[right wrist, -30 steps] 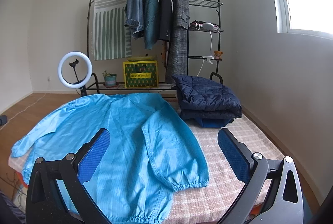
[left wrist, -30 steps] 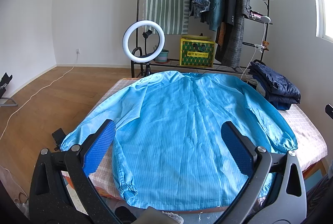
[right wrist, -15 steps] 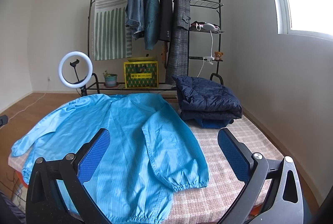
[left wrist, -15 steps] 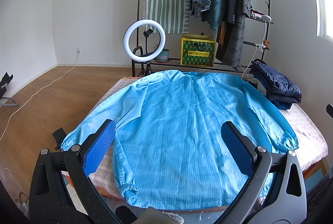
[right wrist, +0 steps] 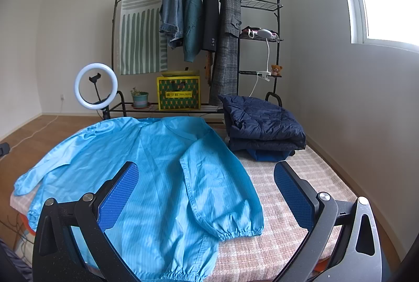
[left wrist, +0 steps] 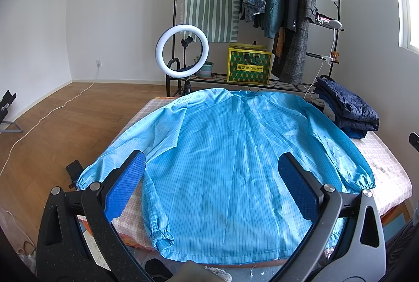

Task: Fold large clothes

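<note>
Blue smock (left wrist: 230,164) flat on bed (right wrist: 301,229), both tools, left (left wrist: 213,193) and right (right wrist: 207,195), wide open, empty, above it.

A blue jacket (right wrist: 146,164) is spread flat on the bed (right wrist: 301,224), one sleeve (right wrist: 222,193) folded inward. Dark folded clothes (right wrist: 262,125) are stacked behind. The right gripper (right wrist: 207,193) is held above, jaws wide apart.

Ring light (left wrist: 182,51), clothes rack (right wrist: 199,41), yellow box (right wrist: 178,93), potted plant (right wrist: 139,98).
</note>
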The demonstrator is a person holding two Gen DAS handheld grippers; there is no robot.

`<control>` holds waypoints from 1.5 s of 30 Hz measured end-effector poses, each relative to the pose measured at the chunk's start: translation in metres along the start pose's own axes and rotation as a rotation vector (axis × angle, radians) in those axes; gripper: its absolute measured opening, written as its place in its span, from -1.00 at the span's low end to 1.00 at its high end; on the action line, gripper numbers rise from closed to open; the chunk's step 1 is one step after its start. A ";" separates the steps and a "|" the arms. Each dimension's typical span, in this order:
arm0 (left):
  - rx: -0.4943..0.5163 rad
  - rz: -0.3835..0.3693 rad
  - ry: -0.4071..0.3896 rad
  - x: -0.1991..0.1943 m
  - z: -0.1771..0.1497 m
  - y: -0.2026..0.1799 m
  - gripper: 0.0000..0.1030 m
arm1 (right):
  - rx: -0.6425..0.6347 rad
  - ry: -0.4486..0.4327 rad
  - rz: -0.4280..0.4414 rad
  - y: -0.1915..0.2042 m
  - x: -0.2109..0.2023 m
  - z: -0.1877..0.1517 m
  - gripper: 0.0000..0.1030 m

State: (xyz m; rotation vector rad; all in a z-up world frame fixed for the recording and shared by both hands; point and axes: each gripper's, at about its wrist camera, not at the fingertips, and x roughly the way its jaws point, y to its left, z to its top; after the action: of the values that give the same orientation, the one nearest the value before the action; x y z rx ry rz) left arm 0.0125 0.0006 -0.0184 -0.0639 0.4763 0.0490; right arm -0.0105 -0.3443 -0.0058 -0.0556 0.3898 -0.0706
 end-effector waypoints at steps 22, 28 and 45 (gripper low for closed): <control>-0.001 0.000 0.000 -0.001 0.002 0.000 1.00 | -0.011 0.004 -0.005 -0.002 0.003 -0.002 0.99; -0.003 0.001 0.002 0.001 0.000 0.001 1.00 | -0.018 0.004 -0.011 -0.001 0.004 -0.004 0.99; -0.104 0.037 -0.017 -0.008 0.008 0.059 1.00 | 0.027 0.010 0.011 0.014 -0.034 0.025 0.99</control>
State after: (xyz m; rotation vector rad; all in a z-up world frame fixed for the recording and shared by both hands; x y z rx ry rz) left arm 0.0059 0.0595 -0.0106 -0.1567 0.4577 0.1104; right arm -0.0317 -0.3262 0.0288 -0.0268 0.3988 -0.0649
